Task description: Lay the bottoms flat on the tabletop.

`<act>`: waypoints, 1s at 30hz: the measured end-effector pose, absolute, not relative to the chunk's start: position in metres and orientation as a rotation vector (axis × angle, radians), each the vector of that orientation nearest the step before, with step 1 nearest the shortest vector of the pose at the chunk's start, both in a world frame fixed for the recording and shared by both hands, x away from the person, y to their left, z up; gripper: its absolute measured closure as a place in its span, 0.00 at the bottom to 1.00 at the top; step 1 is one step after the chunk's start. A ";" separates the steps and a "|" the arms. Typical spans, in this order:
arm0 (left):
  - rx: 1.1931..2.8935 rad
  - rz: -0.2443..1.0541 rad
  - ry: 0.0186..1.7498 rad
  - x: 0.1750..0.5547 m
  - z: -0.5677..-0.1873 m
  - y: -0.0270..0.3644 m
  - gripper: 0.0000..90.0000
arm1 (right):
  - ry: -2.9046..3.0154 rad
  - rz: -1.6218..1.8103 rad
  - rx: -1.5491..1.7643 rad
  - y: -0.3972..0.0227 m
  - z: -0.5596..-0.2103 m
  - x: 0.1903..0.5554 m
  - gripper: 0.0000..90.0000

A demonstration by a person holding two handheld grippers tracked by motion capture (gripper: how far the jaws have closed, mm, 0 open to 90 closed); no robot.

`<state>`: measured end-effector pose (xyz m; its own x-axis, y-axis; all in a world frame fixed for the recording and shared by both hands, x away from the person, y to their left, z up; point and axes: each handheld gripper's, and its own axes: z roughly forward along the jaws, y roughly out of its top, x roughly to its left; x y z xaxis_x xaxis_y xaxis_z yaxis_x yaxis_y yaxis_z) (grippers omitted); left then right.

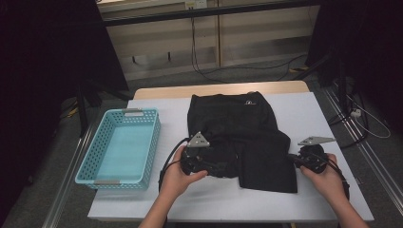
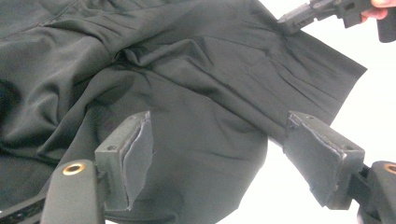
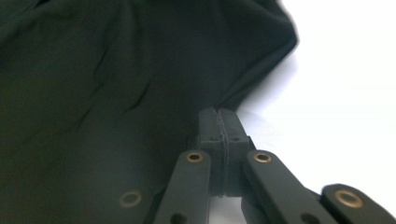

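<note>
Nearest the person, on the white table, the left hand holds the left gripper level, its jaws spread wide with the black garment's near left part lying between them, pads clear of the cloth. On the other side, the right hand holds the right gripper level at the garment's right edge, jaws pressed together and pinching that edge where cloth meets bare table. Farther off the garment spreads crumpled toward the table's far edge, with a turquoise basket just beside it on the left.
</note>
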<state>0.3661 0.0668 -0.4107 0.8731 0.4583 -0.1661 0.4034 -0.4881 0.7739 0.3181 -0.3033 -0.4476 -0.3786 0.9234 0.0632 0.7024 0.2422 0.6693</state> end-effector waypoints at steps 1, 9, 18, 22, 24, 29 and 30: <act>2.141 0.078 0.620 0.366 -0.411 0.067 0.27 | 2.159 0.895 1.508 -0.306 -0.447 0.319 1.00; 2.155 0.076 0.635 0.369 -0.416 0.069 0.27 | 2.068 0.839 1.527 -0.330 -0.446 0.324 0.92; 2.157 0.080 0.647 0.370 -0.418 0.070 0.27 | 2.131 0.915 1.310 -0.283 -0.431 0.312 0.59; 2.164 0.075 0.642 0.370 -0.418 0.069 0.27 | 2.207 1.001 1.250 -0.253 -0.429 0.309 0.60; 2.162 0.074 0.644 0.370 -0.418 0.069 0.27 | 2.243 1.026 1.229 -0.238 -0.431 0.308 0.65; 2.160 0.076 0.650 0.370 -0.418 0.072 0.27 | 2.359 1.040 1.146 -0.209 -0.438 0.308 0.69; 2.159 0.075 0.653 0.371 -0.418 0.072 0.27 | 2.380 1.052 1.138 -0.205 -0.440 0.308 0.69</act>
